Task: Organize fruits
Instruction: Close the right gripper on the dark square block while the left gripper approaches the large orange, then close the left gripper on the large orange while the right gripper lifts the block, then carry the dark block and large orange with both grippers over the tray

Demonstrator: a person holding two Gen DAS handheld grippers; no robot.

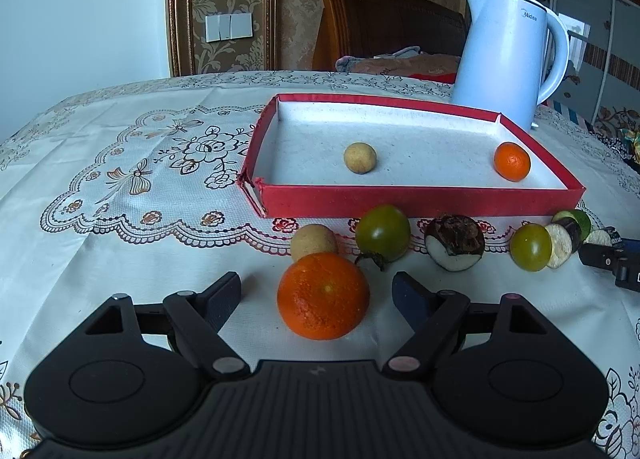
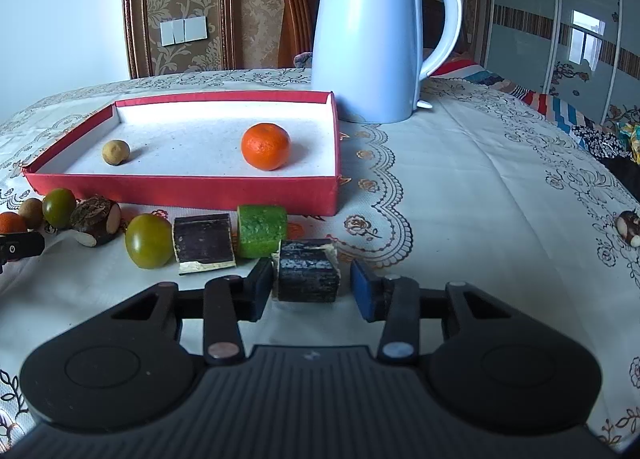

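Observation:
A red tray (image 1: 400,201) (image 2: 180,191) holds a tan longan (image 1: 360,157) (image 2: 115,152) and a small tangerine (image 1: 511,161) (image 2: 265,146). In front of it lies a row of fruit. My left gripper (image 1: 316,293) is open, its jaws on either side of a large tangerine (image 1: 323,295), not touching it. Behind that are a longan (image 1: 313,241), a green tomato (image 1: 383,233), a water chestnut (image 1: 455,241) and a second green tomato (image 1: 530,247) (image 2: 149,241). My right gripper (image 2: 312,285) is open around a dark sugarcane chunk (image 2: 308,271). Another dark chunk (image 2: 203,243) and a green chunk (image 2: 261,235) lie beside it.
A white electric kettle (image 1: 508,55) (image 2: 368,39) stands behind the tray's right end. The table has a lace-patterned cloth (image 1: 120,187). A lone water chestnut (image 2: 629,227) lies at the far right. A wooden chair (image 1: 380,19) stands behind the table.

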